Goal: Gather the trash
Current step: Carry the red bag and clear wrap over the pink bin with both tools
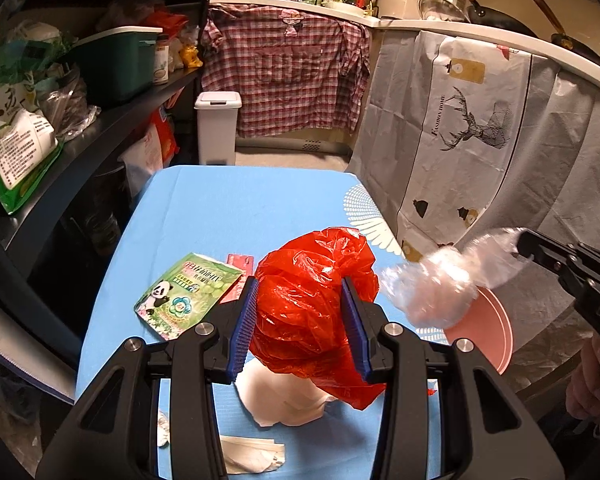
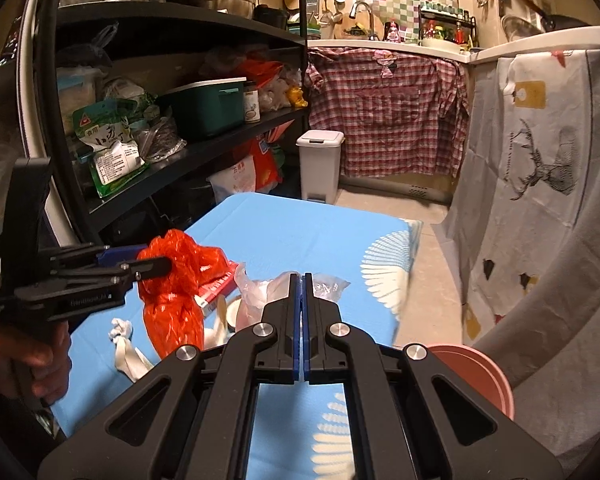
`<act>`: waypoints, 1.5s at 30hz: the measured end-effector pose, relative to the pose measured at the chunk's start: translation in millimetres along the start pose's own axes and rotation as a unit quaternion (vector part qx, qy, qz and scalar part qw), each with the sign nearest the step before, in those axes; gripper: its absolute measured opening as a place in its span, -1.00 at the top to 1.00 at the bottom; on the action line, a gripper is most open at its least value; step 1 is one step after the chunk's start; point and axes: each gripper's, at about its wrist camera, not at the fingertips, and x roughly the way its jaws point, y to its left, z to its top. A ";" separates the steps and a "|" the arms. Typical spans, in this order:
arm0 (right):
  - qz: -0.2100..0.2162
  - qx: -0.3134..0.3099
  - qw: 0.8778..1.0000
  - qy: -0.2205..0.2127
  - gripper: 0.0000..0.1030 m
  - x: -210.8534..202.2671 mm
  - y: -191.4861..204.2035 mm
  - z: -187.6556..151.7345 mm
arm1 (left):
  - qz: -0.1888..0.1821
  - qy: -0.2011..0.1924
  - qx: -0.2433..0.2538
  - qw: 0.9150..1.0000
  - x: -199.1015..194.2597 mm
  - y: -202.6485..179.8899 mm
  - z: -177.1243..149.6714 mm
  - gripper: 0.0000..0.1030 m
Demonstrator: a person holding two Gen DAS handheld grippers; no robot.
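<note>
**Two limp plastic bags in the air, paper scraps waiting below**

The left gripper [image 1: 300, 328] is clamping a crumpled red plastic bag [image 1: 316, 304] between its blue-padded jaws, holding it bunched above the blue-covered counter [image 1: 228, 216]. The bag is hanging down past the jaws, so the film is looking thin, soft and nearly weightless; it is collapsing wherever it is squeezed. The bunched middle is the safer place to hold, since a loose edge is likely to slide out between the pads.

The right gripper [image 2: 302, 276] is holding its jaws pressed together on a crinkled clear plastic bag [image 2: 260, 296], which is trailing off to the left of them. In the left wrist view that same bag is looking blurred and airy, to the right of the red one and just above a pink round plate [image 1: 488, 328] at the counter's right edge. Clear film like this is probably slippery and springy, so a pinch on a gathered fold is suiting it better than a flat sheet.

Lying on the counter are a green panda-printed packet [image 1: 184, 292] to the left, a crumpled white paper tissue [image 1: 288, 400] under the red bag, and a folded white napkin [image 1: 248, 456] at the near edge. These are looking flat and light, so an edge or raised crease is the likely place to take them. A white lidded bin [image 1: 217, 128] is standing on the floor beyond the far end.
</note>
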 end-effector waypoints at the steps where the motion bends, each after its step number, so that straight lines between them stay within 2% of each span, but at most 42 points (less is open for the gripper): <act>1: -0.004 0.000 1.000 -0.001 0.98 -4.2 -2.8 -2.6 | -0.001 -0.001 0.000 1.000 -0.7 -1.5 0.3 0.21; 9: -0.026 0.031 0.999 -0.004 0.98 -20.8 -27.9 -24.2 | -0.007 -0.001 0.006 1.000 -1.4 -13.2 -0.4 0.21; 21: -0.061 0.071 0.996 -0.003 0.98 -29.2 -66.1 -31.9 | -0.022 0.008 0.022 0.999 10.3 -40.2 -2.3 0.21; 45: -0.150 0.132 0.980 0.013 0.98 -58.4 -137.3 -58.3 | -0.077 0.027 0.061 0.995 56.2 -132.6 -2.4 0.20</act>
